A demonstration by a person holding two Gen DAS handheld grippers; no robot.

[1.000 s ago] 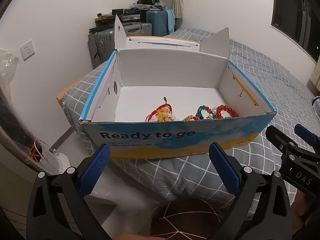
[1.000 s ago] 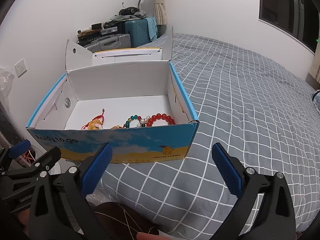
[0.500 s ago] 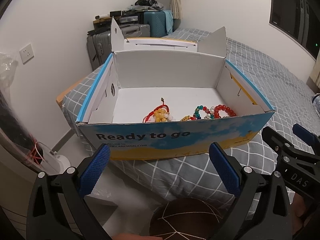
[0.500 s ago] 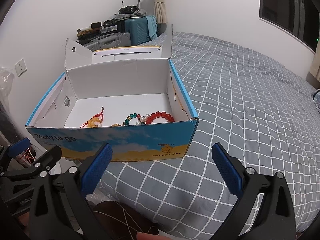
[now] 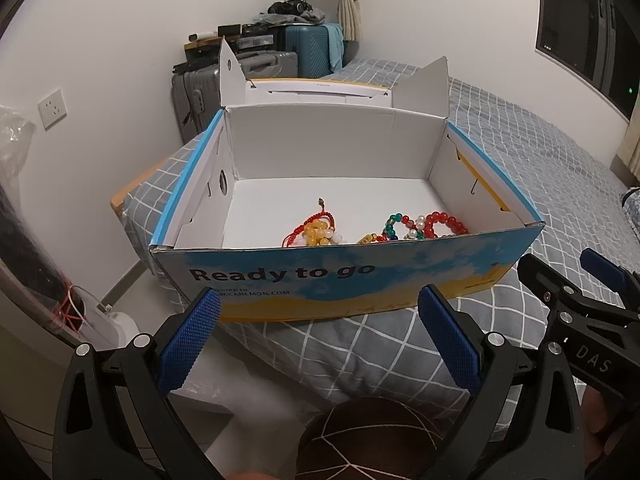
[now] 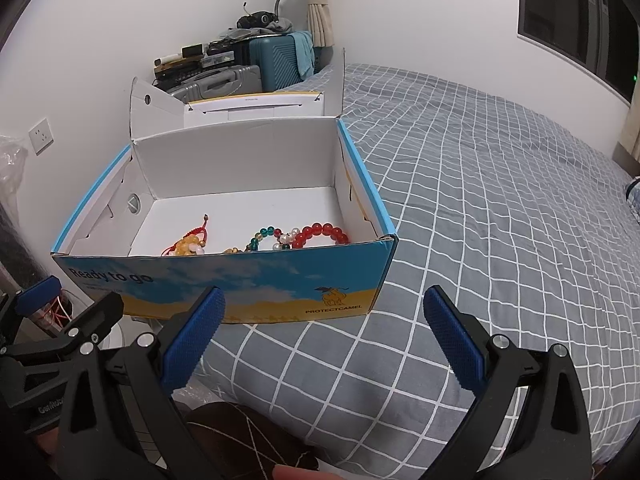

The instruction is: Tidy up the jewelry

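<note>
From your left wrist camera, the left gripper point(image 5: 318, 334) has its jaws spread wide and nothing between them. It hangs just short of the box point(image 5: 344, 276), low against the printed front wall. The jewelry lies inside, on the floor close behind that wall: a red-cord bracelet point(image 5: 314, 229) almost dead ahead, and a bead strand point(image 5: 424, 224) ahead and to the right. Both sit beyond and below the rim, so you would have to go up over the wall and then down. The right gripper point(image 5: 576, 280) shows at the right edge, beside the box's front right corner.

From your right wrist camera, the right gripper point(image 6: 324, 334) is also wide open and empty, near the front wall of the box point(image 6: 224, 280) towards its right corner. The bead strand point(image 6: 304, 236) lies ahead and slightly left, its length running roughly crosswise along the wall; the red-cord bracelet point(image 6: 188, 242) is further left. The left gripper point(image 6: 68, 304) sits at the left edge.

I judge your right hand nearer the beads and your left nearer the cord bracelet.
</note>
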